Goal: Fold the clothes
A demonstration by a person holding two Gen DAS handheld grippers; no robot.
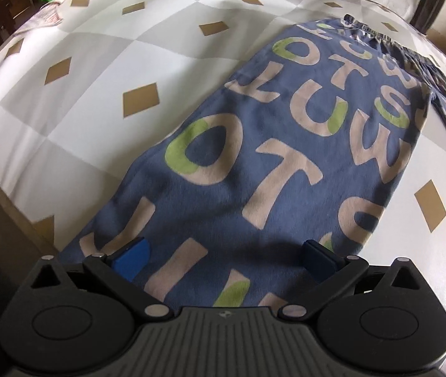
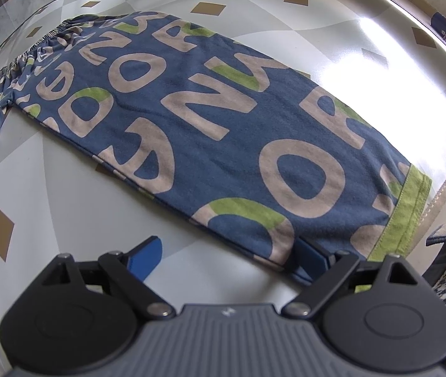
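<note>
both our grippers, left and right, gape wide, gripping nothing, at the leg hems of the lettered trousers spread flat on the checked table; we judge pinching hems comes next.

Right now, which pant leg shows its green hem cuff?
The pant leg under the right gripper: a green cuff ends it beside the gripper. The other leg, under the left gripper, shows no cuff.

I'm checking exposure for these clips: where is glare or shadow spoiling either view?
Right wrist view: window glare blows out the tablecloth right of the trousers, whose print stays readable. Left wrist view: even light, slight blur, a soft shadow on the cloth between the open fingers.
</note>
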